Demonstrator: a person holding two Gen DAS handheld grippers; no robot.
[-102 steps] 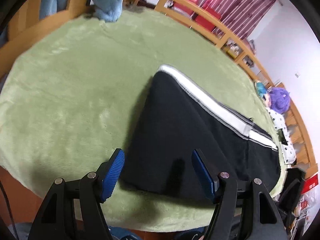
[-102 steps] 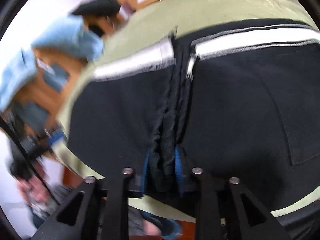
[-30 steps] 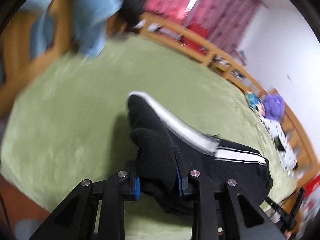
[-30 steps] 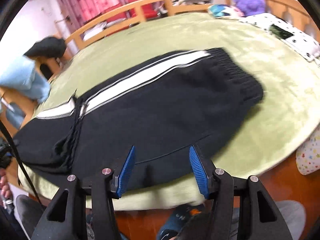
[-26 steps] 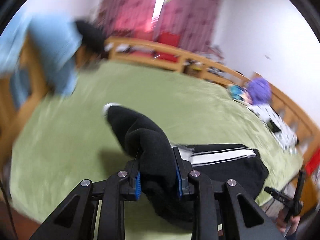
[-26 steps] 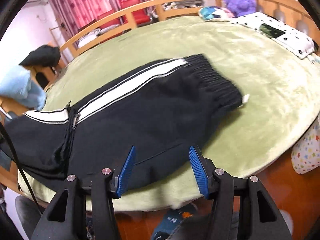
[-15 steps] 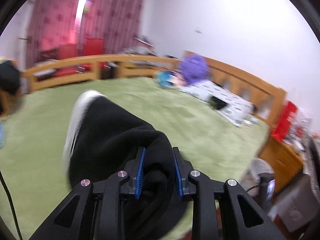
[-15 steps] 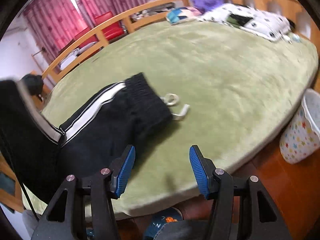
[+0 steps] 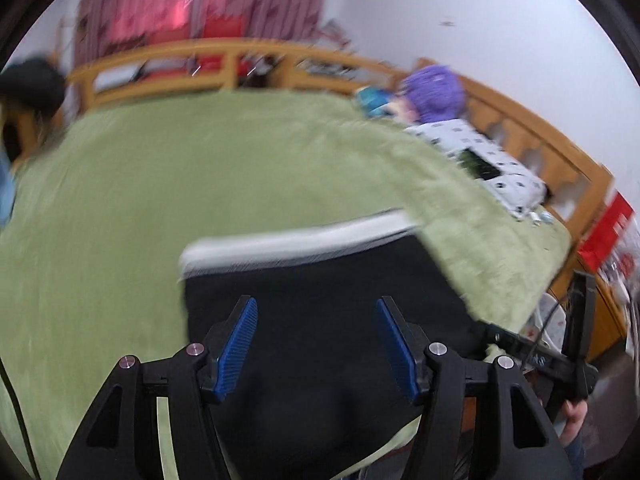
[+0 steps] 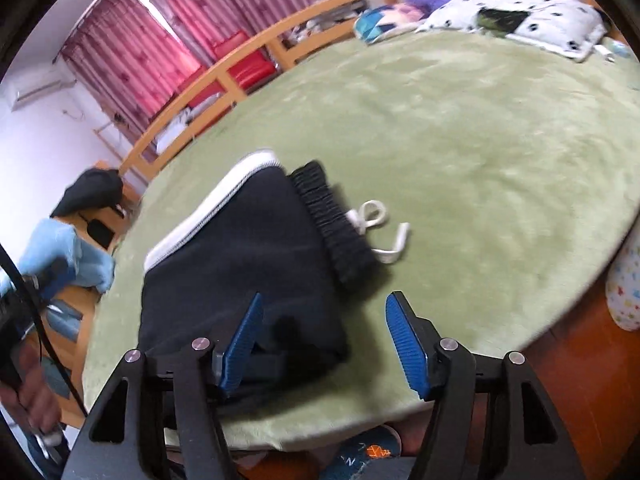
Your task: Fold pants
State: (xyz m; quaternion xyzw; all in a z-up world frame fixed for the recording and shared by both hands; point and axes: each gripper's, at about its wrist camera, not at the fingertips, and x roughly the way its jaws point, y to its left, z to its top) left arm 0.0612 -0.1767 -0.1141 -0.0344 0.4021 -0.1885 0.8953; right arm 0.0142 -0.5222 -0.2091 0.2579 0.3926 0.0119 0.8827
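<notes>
Left wrist view: the left gripper [image 9: 316,340] has its fingers spread wide, holding nothing, directly over the black pants [image 9: 320,300], whose white stripe [image 9: 296,246] runs crosswise beyond them.

Right wrist view: the right gripper [image 10: 322,340], fingers also apart and empty, hovers at the bed's [image 10: 480,140] near edge; the folded pants [image 10: 248,256] lie ahead-left, long axis running away, waistband [image 10: 332,224] and drawstring [image 10: 380,232] toward the right. Likely the left is nearer

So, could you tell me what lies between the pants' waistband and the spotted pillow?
Only the white drawstring, then bare green blanket, in the right wrist view.
</notes>
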